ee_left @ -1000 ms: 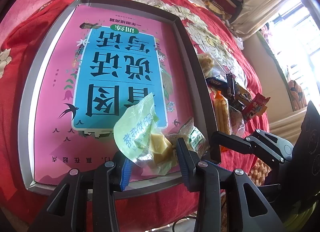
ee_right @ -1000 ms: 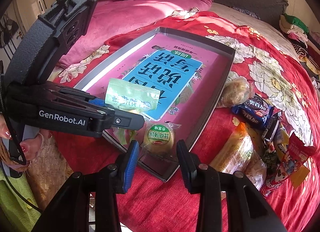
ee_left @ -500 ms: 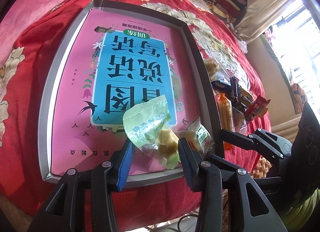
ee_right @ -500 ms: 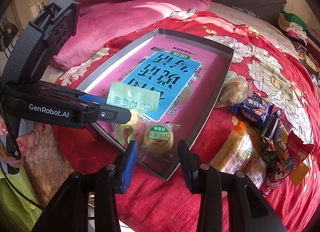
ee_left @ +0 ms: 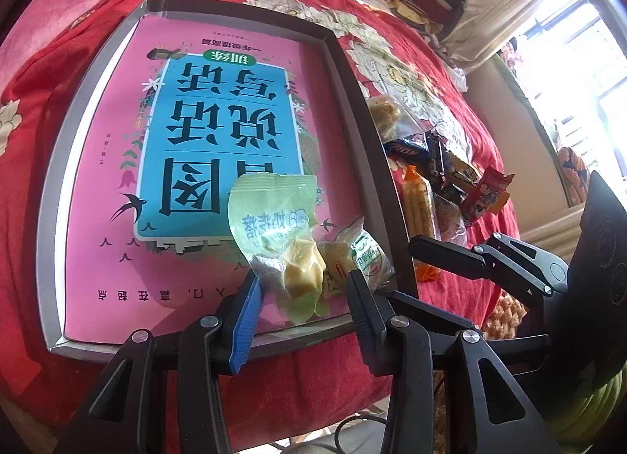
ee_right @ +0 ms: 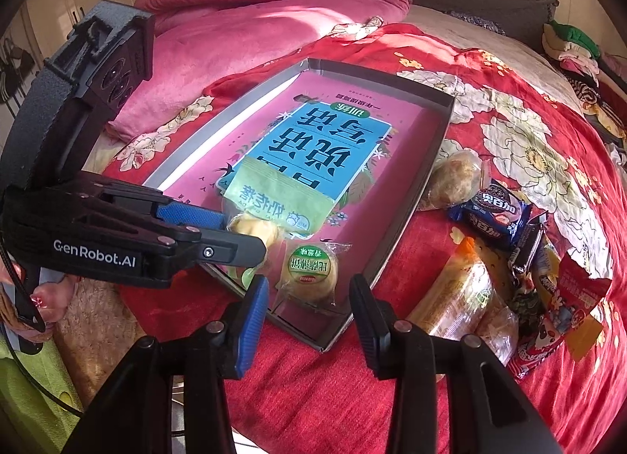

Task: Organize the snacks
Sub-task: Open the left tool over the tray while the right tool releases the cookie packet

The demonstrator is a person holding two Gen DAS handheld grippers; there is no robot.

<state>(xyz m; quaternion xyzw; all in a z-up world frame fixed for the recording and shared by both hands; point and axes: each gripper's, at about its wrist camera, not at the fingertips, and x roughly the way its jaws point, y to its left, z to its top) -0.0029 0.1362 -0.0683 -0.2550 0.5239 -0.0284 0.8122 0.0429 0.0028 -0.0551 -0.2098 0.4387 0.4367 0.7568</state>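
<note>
Green packet lower, in tray.

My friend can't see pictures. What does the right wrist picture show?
A grey tray on a red flowered bedspread holds a pale green snack packet and a round wrapped pastry. The left hand-held gripper reaches in beside the packet; more snacks lie outside.

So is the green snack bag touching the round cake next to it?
Cannot tell. In the left wrist view the green bag overlaps the round cake; in the right wrist view their wrappers look close.
</note>
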